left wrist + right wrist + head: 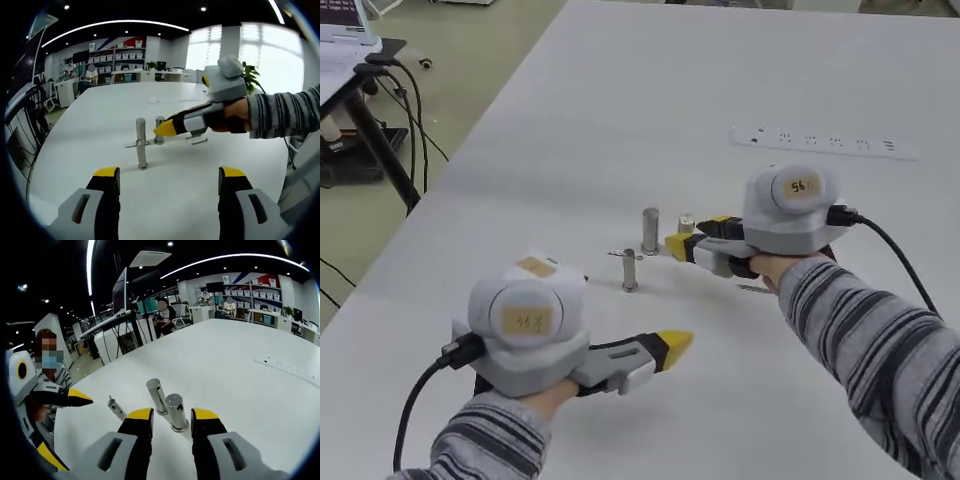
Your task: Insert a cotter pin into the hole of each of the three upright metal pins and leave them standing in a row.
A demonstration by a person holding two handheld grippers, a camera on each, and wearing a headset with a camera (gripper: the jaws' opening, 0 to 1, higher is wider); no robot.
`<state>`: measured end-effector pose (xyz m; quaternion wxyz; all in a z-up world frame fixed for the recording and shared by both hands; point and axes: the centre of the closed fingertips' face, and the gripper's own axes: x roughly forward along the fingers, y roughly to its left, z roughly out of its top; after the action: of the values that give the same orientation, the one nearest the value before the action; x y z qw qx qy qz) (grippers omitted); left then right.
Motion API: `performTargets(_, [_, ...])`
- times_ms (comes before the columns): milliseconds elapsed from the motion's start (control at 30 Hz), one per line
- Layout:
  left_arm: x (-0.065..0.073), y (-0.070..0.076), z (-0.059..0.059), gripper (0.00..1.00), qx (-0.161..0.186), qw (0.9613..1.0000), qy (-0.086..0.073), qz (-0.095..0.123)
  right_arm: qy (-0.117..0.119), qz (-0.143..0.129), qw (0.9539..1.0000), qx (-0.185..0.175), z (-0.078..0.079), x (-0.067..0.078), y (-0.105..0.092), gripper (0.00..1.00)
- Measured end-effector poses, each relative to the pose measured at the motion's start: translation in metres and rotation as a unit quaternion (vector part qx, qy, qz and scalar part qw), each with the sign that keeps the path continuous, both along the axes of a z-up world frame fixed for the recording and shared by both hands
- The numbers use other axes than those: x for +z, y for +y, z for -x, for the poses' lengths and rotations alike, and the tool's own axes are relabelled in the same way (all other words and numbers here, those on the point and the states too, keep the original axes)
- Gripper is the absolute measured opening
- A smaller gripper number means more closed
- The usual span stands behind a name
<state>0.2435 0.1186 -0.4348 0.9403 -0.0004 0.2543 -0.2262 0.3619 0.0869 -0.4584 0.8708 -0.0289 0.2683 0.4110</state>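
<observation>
Three upright metal pins (650, 230) on table (620, 120); left tool (170, 175) released, right tool (172, 415) released astride one pin.

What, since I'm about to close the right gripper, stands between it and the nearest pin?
Nothing visible. The right gripper is open, and the nearest pin stands in line with the gap between its jaws. The second pin stands behind it, out of the way.
</observation>
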Motion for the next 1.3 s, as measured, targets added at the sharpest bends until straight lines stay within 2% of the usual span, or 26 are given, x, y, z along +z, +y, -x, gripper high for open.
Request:
performTargets(133, [0.0,0.0,0.0,0.81,-0.002,0.9999,-0.002,-0.01,-0.001,-0.003,1.0,0.0,-0.002,-0.002,0.003,0.22])
performTargets(233, [0.0,0.0,0.001,0.82,0.001,1.0,0.001,-0.001,0.003,-0.002,1.0,0.001,-0.003,-0.006,0.005,0.2])
performTargets(400, [-0.003,-0.002,0.003,0.84,-0.001,1.0,0.004,-0.002,0.003,-0.006,1.0,0.0,-0.004,-0.007,0.008,0.14])
performTargets(467, [-0.002,-0.003,0.003,0.85,0.0,1.0,0.003,0.0,-0.005,-0.001,1.0,0.004,-0.005,-0.007,0.009,0.12])
performTargets(633, [-0.004,-0.001,0.003,0.86,0.002,1.0,0.004,-0.002,-0.006,0.002,1.0,0.006,-0.008,-0.007,0.01,0.11])
performTargets(700, [-0.004,0.0,0.003,0.86,0.002,1.0,0.004,-0.002,-0.021,0.016,0.9996,0.011,-0.012,-0.008,0.009,0.1])
performTargets(833, [-0.004,-0.001,0.003,0.86,0.002,1.0,0.002,-0.001,-0.021,0.022,0.9995,0.005,-0.01,-0.005,0.006,0.09])
performTargets(933, [-0.003,-0.001,0.002,0.86,0.0,1.0,0.001,-0.001,-0.029,0.038,0.9988,0.013,-0.006,-0.004,0.003,0.09])
performTargets(1067, [-0.002,0.0,0.002,0.86,-0.001,1.0,-0.002,-0.004,-0.032,0.035,0.9988,0.011,-0.002,0.002,-0.004,0.09])
performTargets(1133, [-0.002,0.001,0.001,0.86,0.0,1.0,-0.003,-0.003,-0.042,0.041,0.9981,0.019,0.002,0.005,-0.007,0.09])
performTargets(1300, [-0.003,0.003,0.002,0.85,-0.005,1.0,0.002,-0.008,-0.039,0.042,0.9979,0.028,0.014,0.007,-0.011,0.09])
